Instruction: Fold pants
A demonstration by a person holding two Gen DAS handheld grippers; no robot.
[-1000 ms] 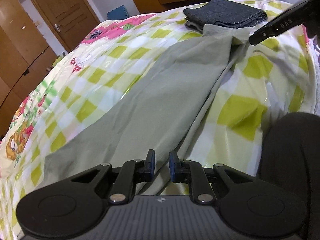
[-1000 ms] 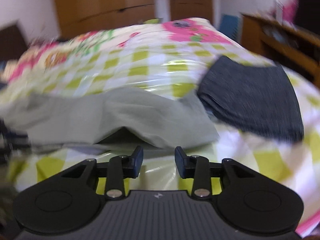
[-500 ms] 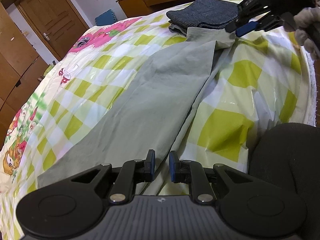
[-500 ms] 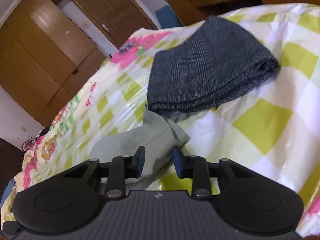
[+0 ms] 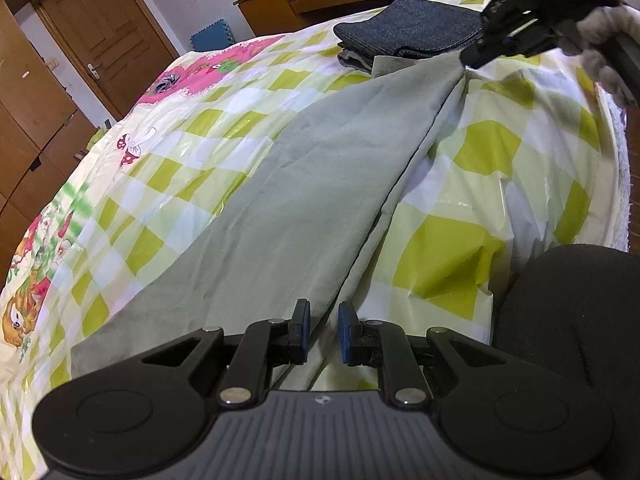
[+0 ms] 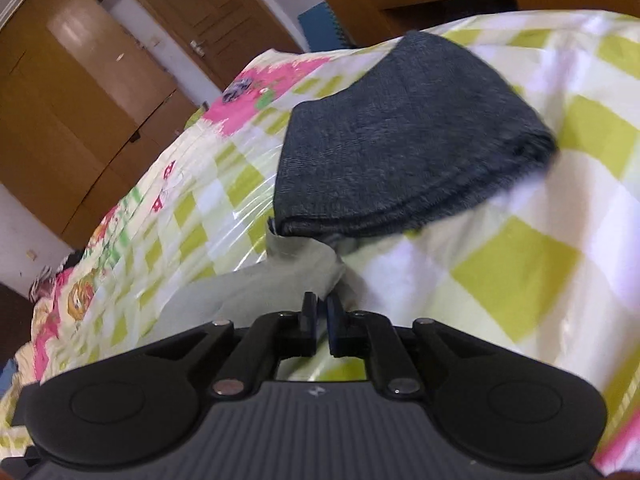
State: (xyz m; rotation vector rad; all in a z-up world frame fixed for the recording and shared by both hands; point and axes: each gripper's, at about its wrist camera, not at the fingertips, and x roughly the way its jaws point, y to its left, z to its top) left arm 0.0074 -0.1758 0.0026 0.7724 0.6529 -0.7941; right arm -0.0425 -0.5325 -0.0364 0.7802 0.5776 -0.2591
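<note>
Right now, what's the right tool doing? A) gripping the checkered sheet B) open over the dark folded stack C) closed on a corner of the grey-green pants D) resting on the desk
C: the right tool is pinched on the far corner of the grey-green pants, just short of the dark folded stack.

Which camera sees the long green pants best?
The left wrist view. There the long grey-green pants stretch across the checked bedcover, from the left gripper to the right gripper at the far end. The right wrist view shows only one blurry end at the right gripper's nearly shut jaws, beside the folded dark grey garment.
</note>
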